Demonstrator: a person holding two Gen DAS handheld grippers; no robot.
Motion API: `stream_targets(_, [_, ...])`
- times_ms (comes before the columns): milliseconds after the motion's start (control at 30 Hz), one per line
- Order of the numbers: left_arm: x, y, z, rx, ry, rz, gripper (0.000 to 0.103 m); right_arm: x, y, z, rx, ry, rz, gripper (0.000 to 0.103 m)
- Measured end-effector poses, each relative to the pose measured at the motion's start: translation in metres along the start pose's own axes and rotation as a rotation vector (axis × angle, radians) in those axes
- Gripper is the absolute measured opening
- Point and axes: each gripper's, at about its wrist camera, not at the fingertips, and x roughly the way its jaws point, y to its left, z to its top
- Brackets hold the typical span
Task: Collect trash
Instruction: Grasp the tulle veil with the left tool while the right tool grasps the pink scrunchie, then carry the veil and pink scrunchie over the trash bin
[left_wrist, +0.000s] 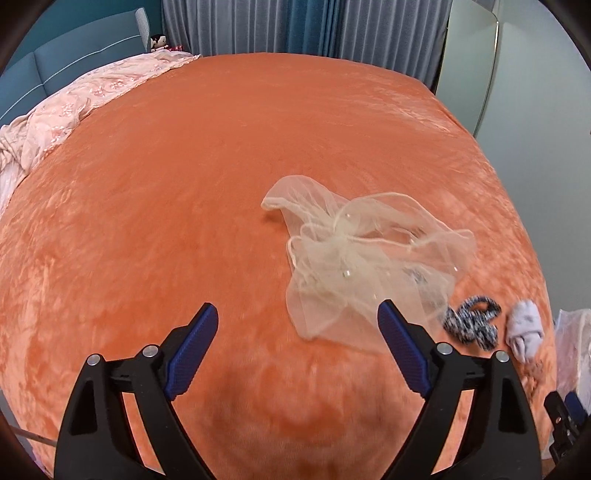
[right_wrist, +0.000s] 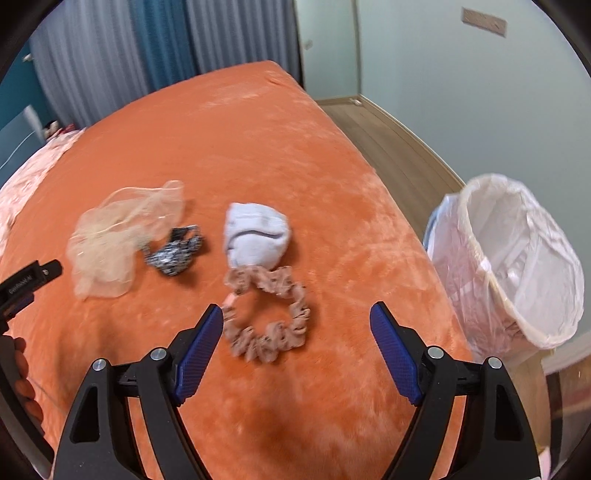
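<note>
Beige tulle, bunched into a bow-like scrap (left_wrist: 354, 254), lies on the right half of the orange velvet bedspread (left_wrist: 184, 203), its near hem just beyond the left gripper (left_wrist: 297, 314), whose blue-padded jaws stand wide apart with nothing between them. To the right of the tulle sits a black-and-white patterned scrunchie (left_wrist: 472, 325), partly tucked under the tulle's edge in the right wrist view, and right again a balled white sock (left_wrist: 524, 328). A tan ruffled scrunchie (right_wrist: 273, 317) lies just near of the sock and touches it; motion blur softens its folds, and its left edge sits close beside the left finger of the right gripper (right_wrist: 297, 314), which is likewise spread wide and holding nothing. Off the bed's right edge stands a bin lined with a translucent white bag (right_wrist: 517, 266), with the wooden floor (right_wrist: 388, 147) beyond it; its base is cut off by the lens rim. At the far left a pink floral quilt (left_wrist: 66, 110) is crumpled against the blue headboard (left_wrist: 74, 59), beside which a small doll-like figure (left_wrist: 159, 41) is too small to make out. Grey and teal curtains (left_wrist: 295, 26) hang behind.
</note>
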Motion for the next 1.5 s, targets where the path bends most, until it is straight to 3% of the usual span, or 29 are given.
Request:
stream_targets(200, [0.046,-0.001,0.020,-0.031,0.034,-0.008,0.083,0.037,-0.001,0.004,0.046,0.051,-0.013,0.076])
stream_targets(300, [0.068,0.001,0.022,-0.034,0.072,-0.031,0.070,0.054,-0.001,0.003,0.061,0.079,-0.008,0.068])
stream_targets(400, [0.081,0.000,0.018,-0.030,0.109,-0.068,0.046,0.065,0.002,-0.002,0.053,0.098,-0.019,0.056])
stream_targets(433, [0.083,0.000,0.016,-0.031,0.115,-0.080,0.032,0.065,0.003,-0.003,0.046,0.086,-0.030,0.049])
stream_targets(500, [0.079,0.001,0.013,-0.033,0.105,-0.109,0.018,0.062,0.006,-0.004,0.034,0.077,-0.019,0.033])
stream_targets(533, [0.075,0.000,0.011,-0.030,0.104,-0.120,0.008,0.061,0.006,-0.004,0.035,0.077,-0.009,0.018])
stream_targets(567, [0.072,-0.001,0.010,-0.030,0.105,-0.127,0.007,0.058,0.006,-0.004,0.042,0.079,0.008,0.011])
stream_targets(1067, [-0.050,-0.025,-0.020,-0.012,0.004,-0.209,0.006,-0.036,0.015,-0.005,0.008,-0.001,0.167,0.010])
stream_targets(1500, [-0.100,-0.041,-0.035,0.043,-0.033,-0.246,0.006,-0.079,0.015,-0.008,-0.004,-0.062,0.204,0.010])
